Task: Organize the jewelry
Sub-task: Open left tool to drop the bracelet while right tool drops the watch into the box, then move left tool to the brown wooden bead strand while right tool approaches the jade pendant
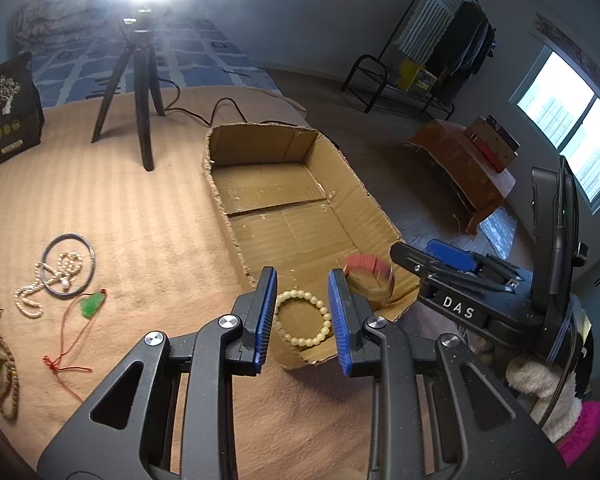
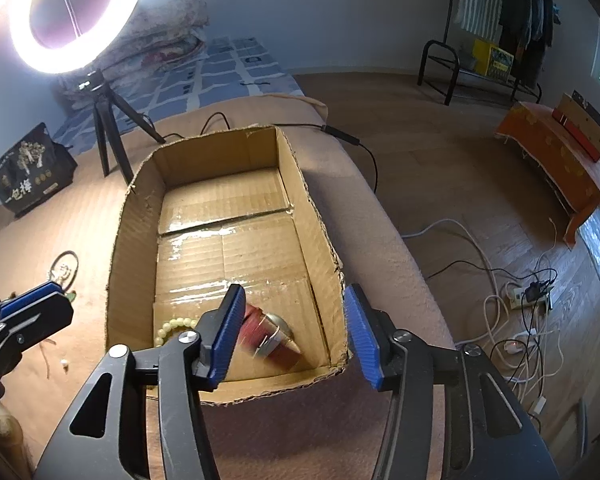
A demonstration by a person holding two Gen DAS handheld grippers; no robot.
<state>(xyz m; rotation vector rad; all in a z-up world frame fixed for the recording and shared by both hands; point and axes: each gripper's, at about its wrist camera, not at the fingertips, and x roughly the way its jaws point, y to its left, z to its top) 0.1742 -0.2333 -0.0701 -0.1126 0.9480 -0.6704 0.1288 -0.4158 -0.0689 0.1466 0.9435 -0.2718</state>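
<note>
An open cardboard box (image 1: 260, 148) (image 2: 220, 152) sits on the tan blanket. A cream bead bracelet (image 1: 302, 342) (image 2: 176, 325) lies in its near corner, beside a blurred red and gold piece (image 1: 366, 276) (image 2: 274, 336). My left gripper (image 1: 302, 276) hangs open above the bracelet, the pads clear of it. My right gripper (image 2: 294, 292) is open wider over the red and gold piece, holding nothing. On the blanket to the left lie a dark bangle (image 1: 69, 236), a pearl necklace (image 1: 28, 300), a green pendant on a red cord (image 1: 92, 304) and a brown bead string (image 1: 0, 360).
A small black tripod (image 1: 144, 92) stands behind the box under a bright ring light (image 2: 76, 12), with a cable (image 1: 224, 102) trailing from it. A black printed bag (image 1: 6, 112) stands at the far left. The blanket drops off to the floor on the right, where cables (image 2: 512, 320) lie.
</note>
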